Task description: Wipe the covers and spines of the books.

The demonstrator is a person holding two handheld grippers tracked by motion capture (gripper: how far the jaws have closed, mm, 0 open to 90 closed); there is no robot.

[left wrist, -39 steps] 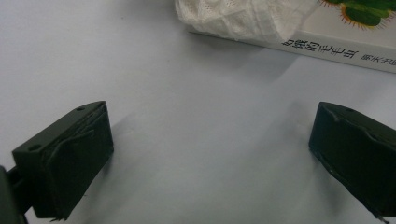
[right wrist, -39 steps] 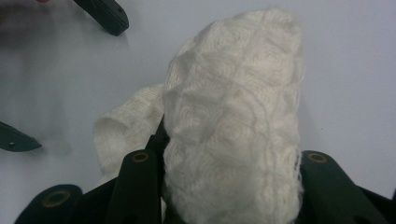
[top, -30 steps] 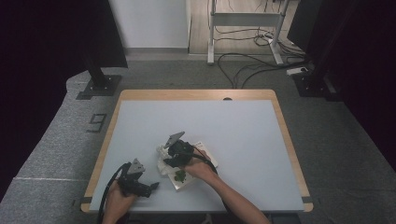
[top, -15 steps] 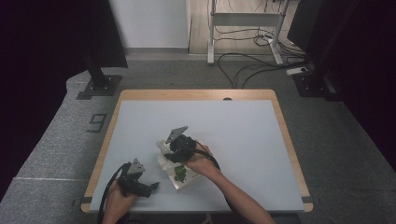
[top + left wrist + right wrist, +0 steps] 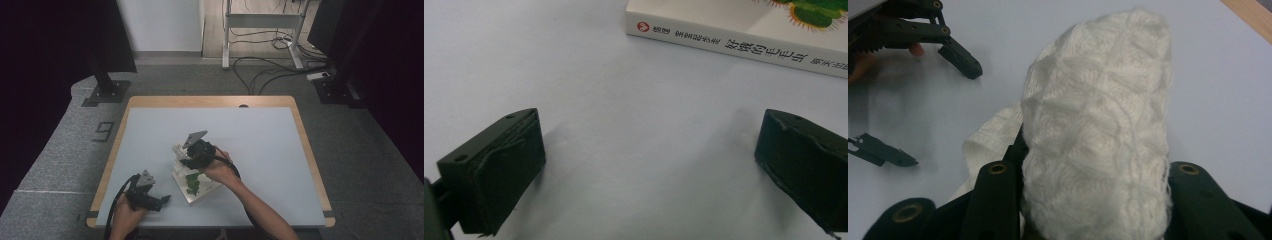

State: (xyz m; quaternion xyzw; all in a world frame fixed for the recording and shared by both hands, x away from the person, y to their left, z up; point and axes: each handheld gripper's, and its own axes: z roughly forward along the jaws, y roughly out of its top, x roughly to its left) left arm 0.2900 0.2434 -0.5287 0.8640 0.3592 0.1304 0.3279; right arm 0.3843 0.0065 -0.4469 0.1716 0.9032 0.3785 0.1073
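Now the right claw (image 5: 1093, 200) — clamped on the white knitted cloth (image 5: 1098, 145) — has lifted it slightly off the white picture book (image 5: 196, 186); left claw (image 5: 649, 165) rests open, empty, on the bench (image 5: 270, 145).

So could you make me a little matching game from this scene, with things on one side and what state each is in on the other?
Things:
1. white knitted cloth
2. book
3. left claw
4. right claw

States:
A. lying flat on the table, a green picture on its cover
B. open, with nothing between its jaws
C. pinched between two black jaws
D. shut on something soft and white

Pairs: 1-C, 2-A, 3-B, 4-D
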